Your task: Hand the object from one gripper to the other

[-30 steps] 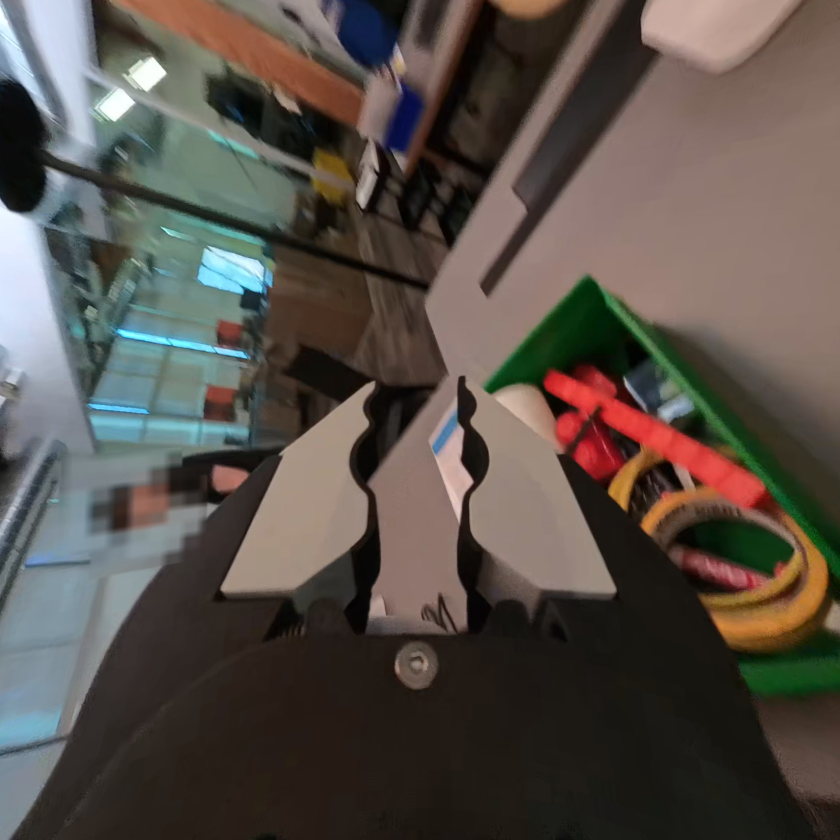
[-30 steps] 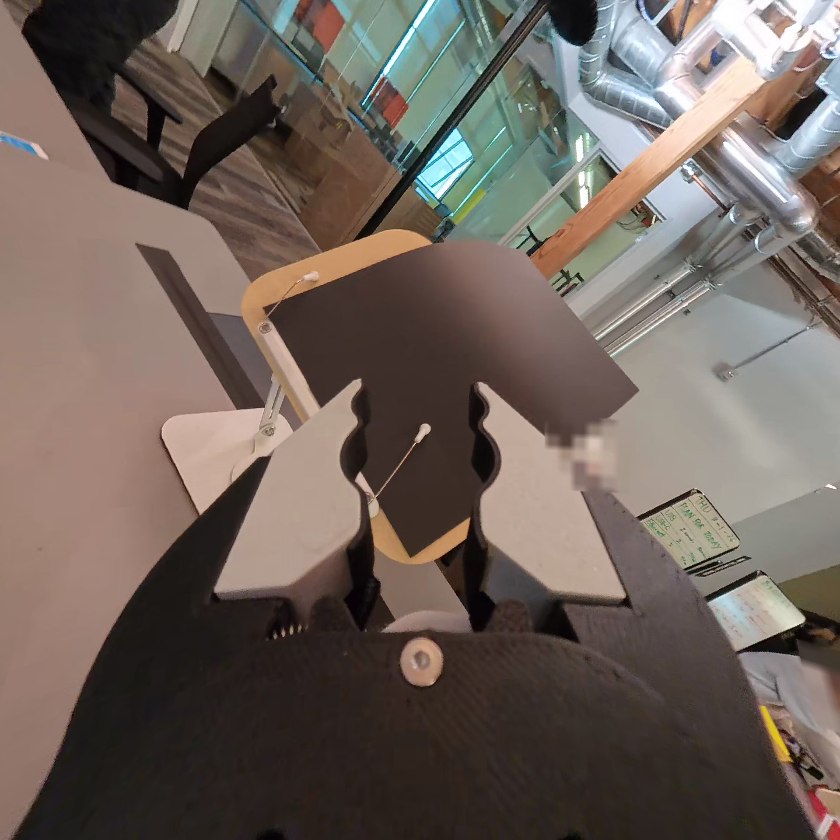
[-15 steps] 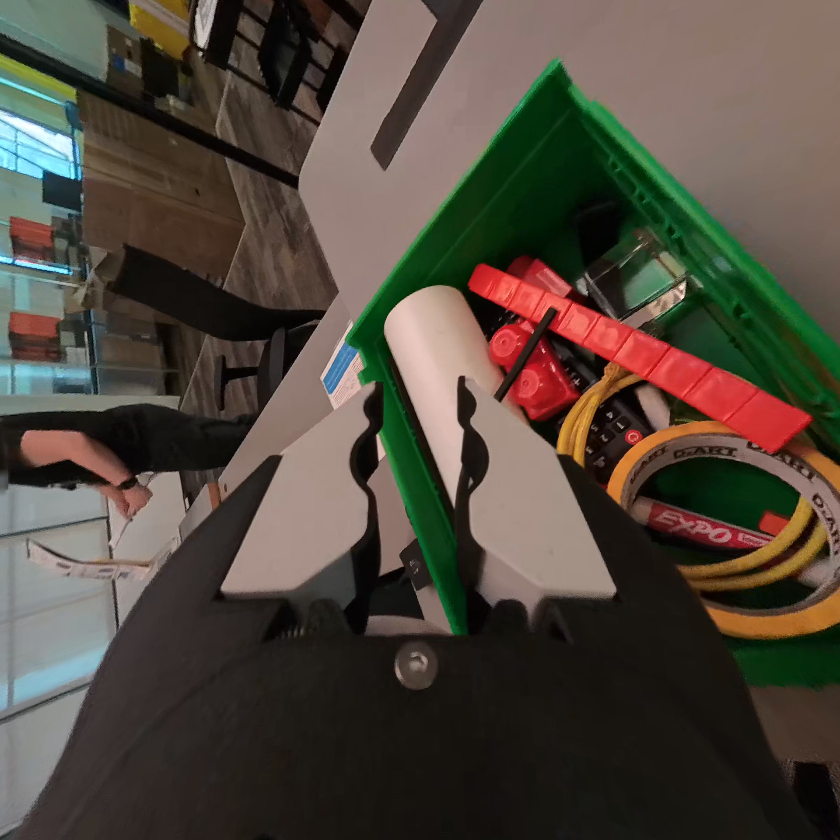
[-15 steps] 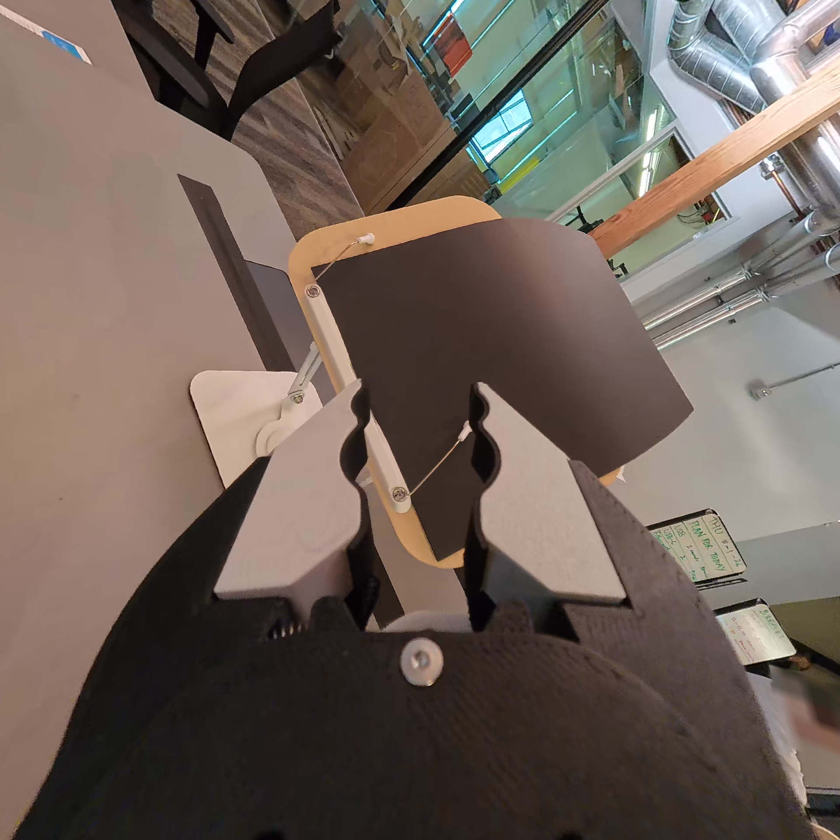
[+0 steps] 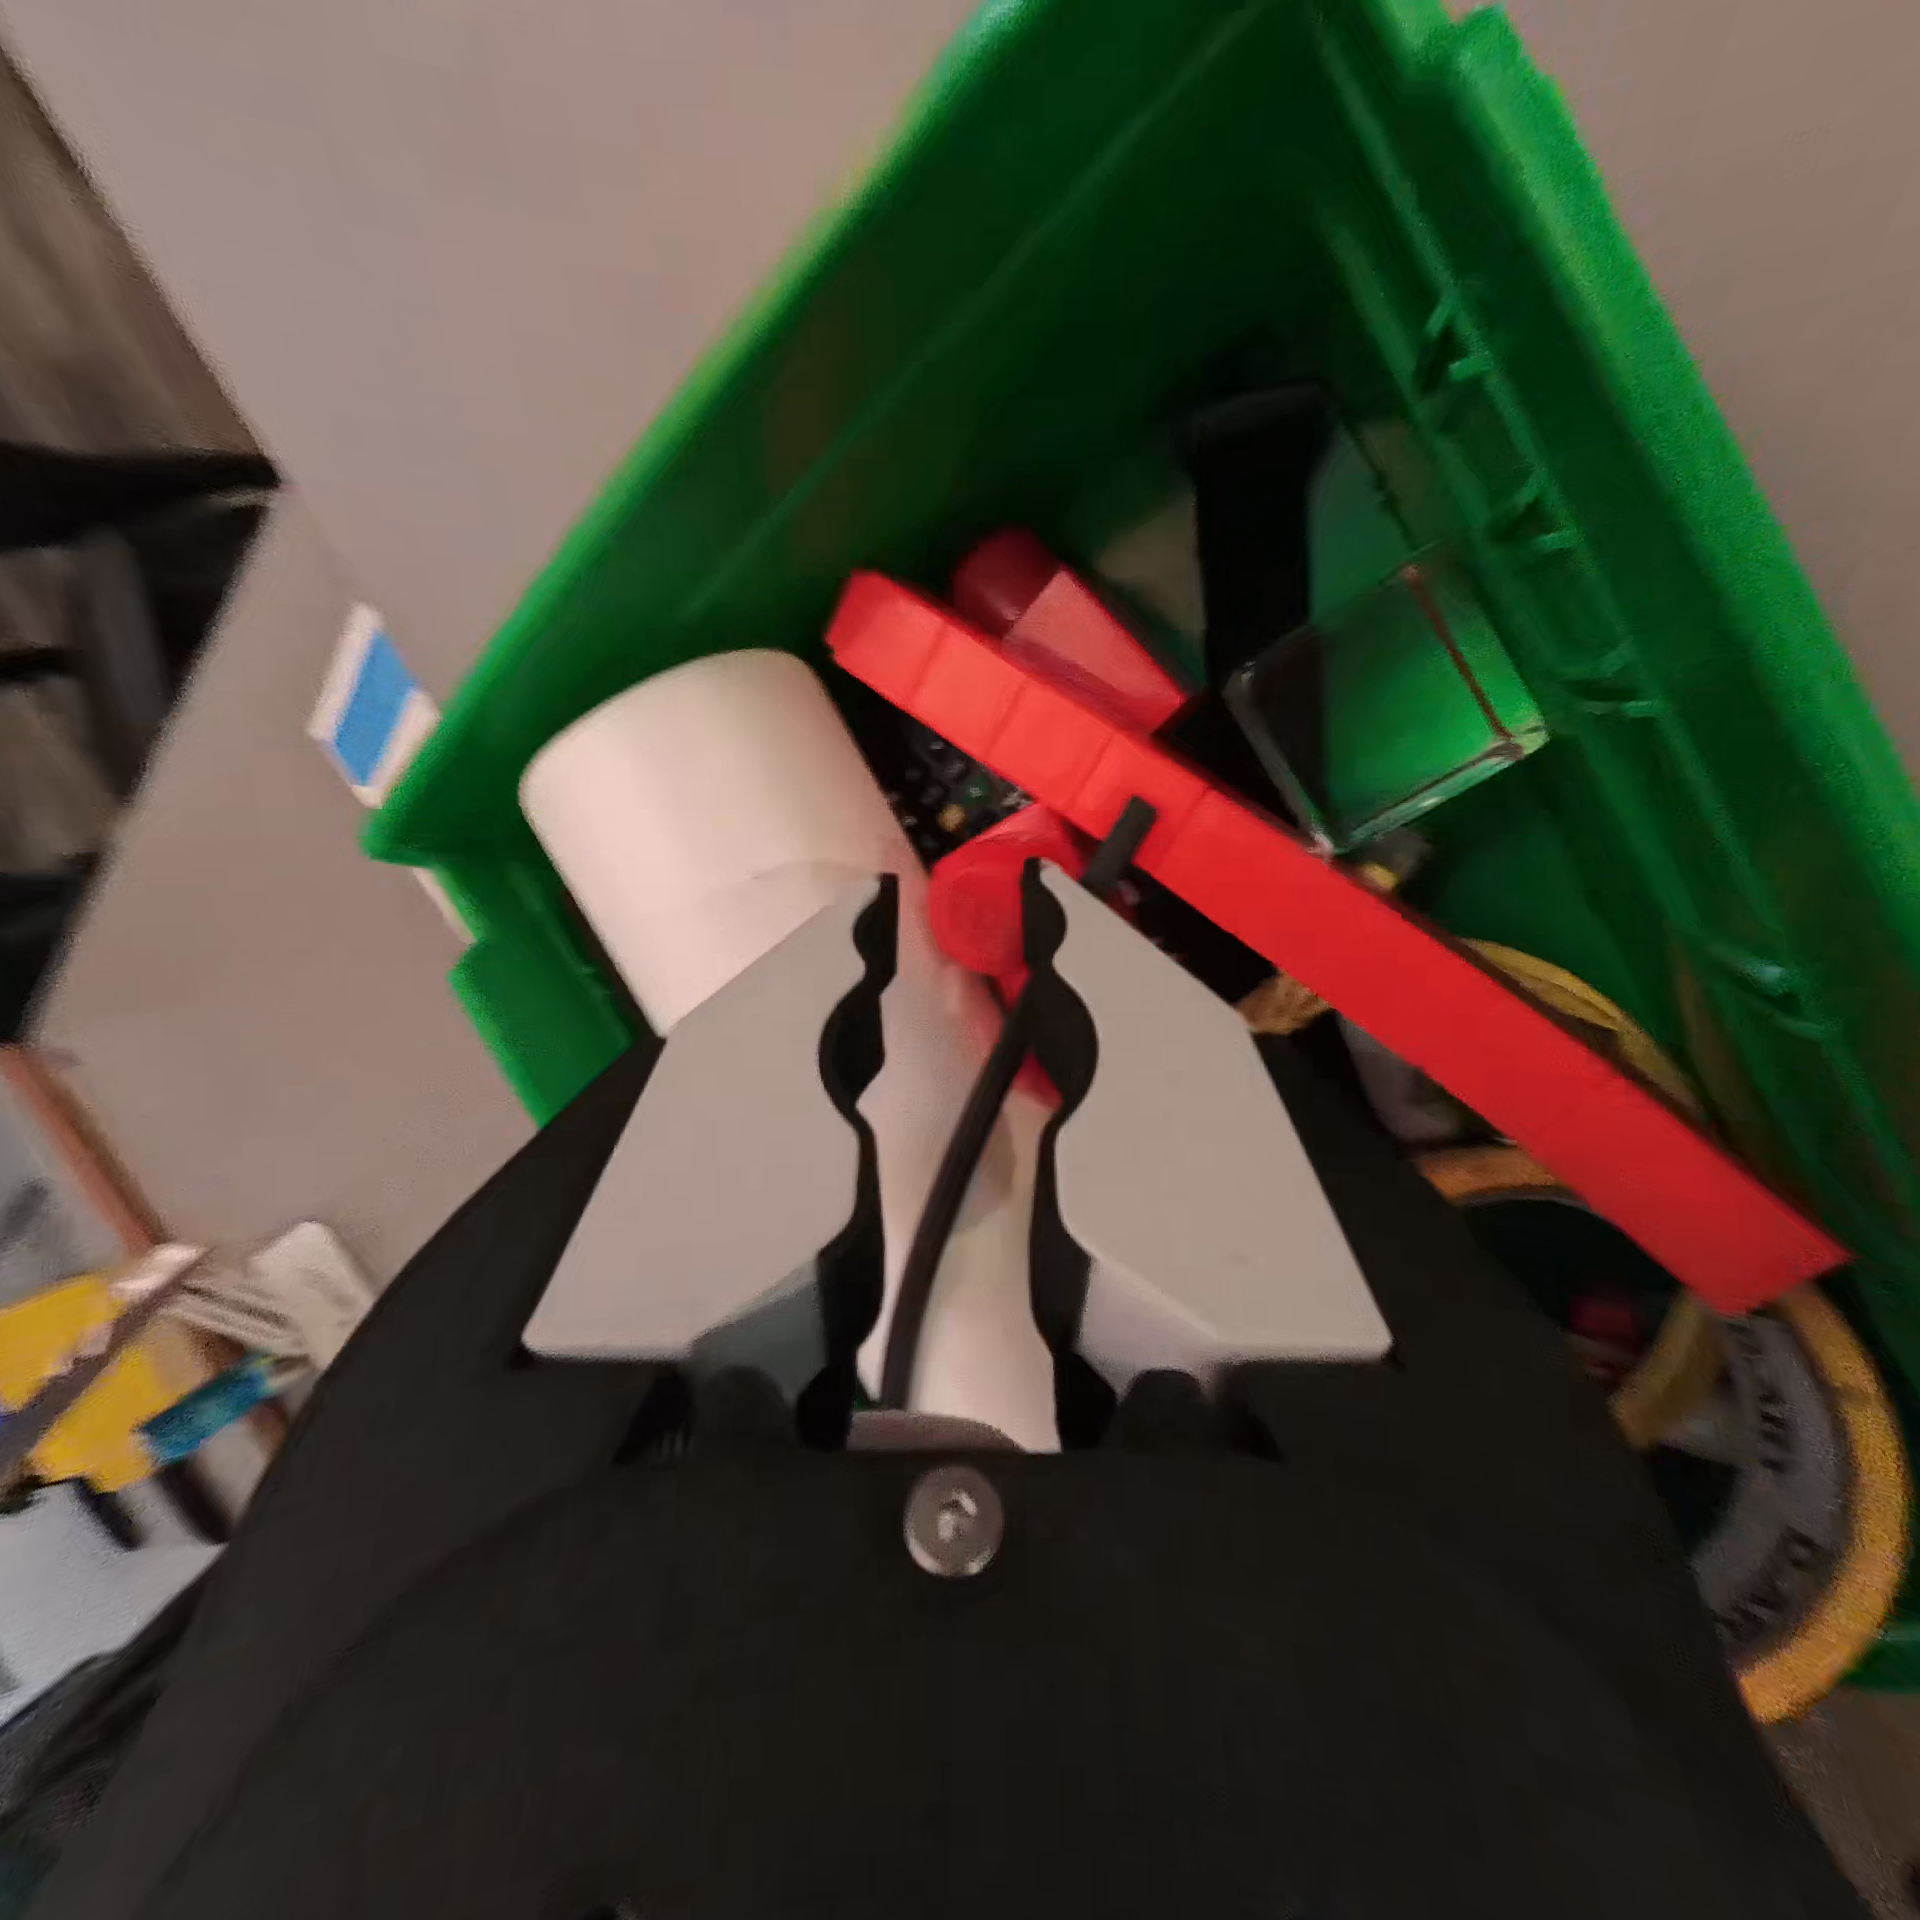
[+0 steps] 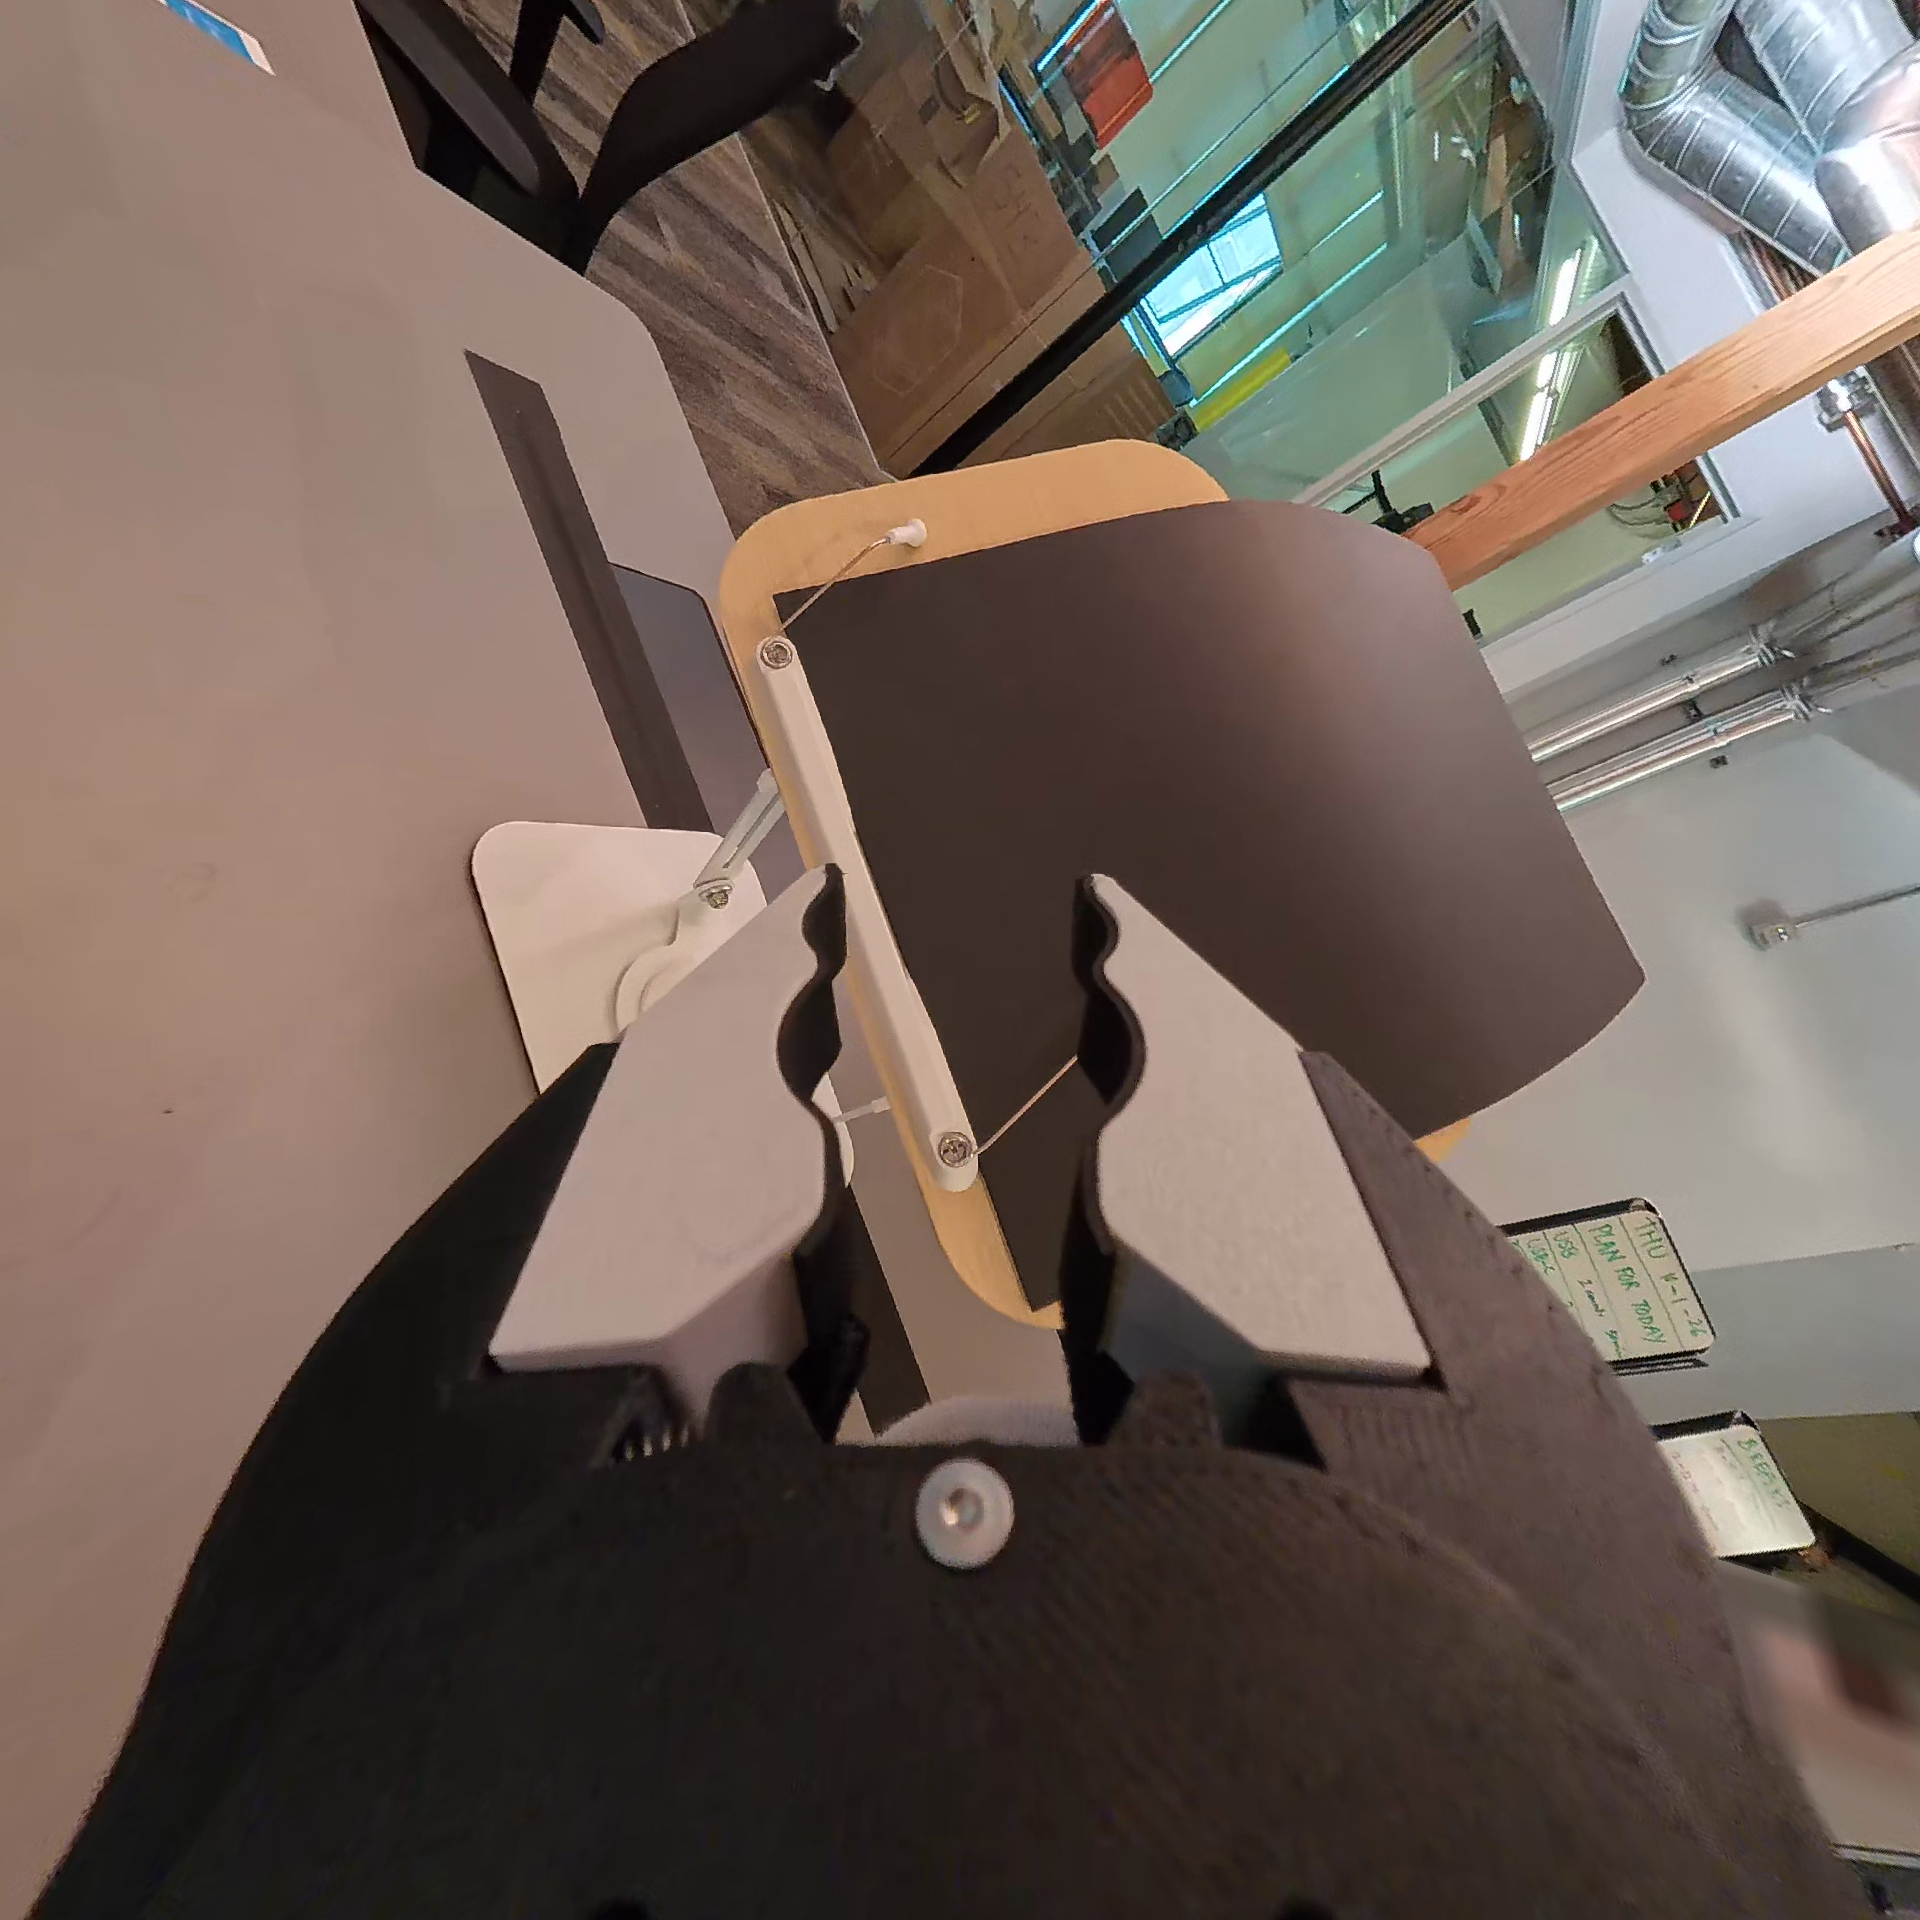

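Bin (image 5: 1039,312): green, one, on grey table (image 5: 468,260).
Roll (image 5: 717,800): white, one, in bin, showing between left gripper (image 5: 956,883) fingers, contact unclear.
Left gripper: narrow gap, holds nothing clearly.
Right gripper (image 6: 956,894): wide apart, empty, away from bin.
Red bar (image 5: 1299,935): one.
Tape rings (image 5: 1829,1507): yellow, count unclear.

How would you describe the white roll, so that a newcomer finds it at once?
Look into the green bin on the grey table. At its corner near the left gripper lies a white roll, the only pale cylinder beside the red parts.
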`<state>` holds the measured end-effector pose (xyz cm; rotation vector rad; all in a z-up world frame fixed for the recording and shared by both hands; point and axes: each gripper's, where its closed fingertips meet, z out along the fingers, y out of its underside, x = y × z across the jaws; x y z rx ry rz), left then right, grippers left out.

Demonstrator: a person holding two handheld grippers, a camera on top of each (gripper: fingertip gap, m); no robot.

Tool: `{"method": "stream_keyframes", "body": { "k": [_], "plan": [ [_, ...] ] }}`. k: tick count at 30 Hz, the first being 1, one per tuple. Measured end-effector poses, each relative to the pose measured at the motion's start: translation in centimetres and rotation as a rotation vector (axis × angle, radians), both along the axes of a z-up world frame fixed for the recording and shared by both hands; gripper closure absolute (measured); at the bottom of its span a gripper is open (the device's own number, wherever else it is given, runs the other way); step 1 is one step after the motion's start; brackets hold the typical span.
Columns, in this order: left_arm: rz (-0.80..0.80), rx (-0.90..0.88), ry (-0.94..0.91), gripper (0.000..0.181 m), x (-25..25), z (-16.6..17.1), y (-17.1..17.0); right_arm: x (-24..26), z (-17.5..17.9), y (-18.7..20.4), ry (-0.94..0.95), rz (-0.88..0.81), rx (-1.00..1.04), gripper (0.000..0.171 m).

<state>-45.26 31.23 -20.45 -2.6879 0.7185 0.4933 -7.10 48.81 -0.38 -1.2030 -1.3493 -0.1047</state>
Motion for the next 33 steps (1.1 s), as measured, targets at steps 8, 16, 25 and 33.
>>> {"method": "stream_keyframes", "body": {
  "k": [8, 16, 25, 33],
  "plan": [
    [0.09, -0.063, -0.13, 0.153, 0.6, -0.2, -1.6, 0.5, 0.4, 0.1, 0.029, 0.007, -0.01, 0.129],
    [0.172, -0.102, -0.216, 0.144, 0.8, -0.5, -1.4, 0.5, 0.5, -0.2, 0.032, 0.018, -0.015, 0.129],
    [0.248, -0.06, -0.132, 0.143, 0.1, -1.3, -1.1, 0.4, 0.4, -0.2, 0.035, 0.025, -0.023, 0.13],
    [0.217, 0.0, -0.152, 0.152, -0.4, -2.3, -0.1, -0.6, 0.2, -0.9, 0.019, 0.05, -0.022, 0.129]
  ]
}}
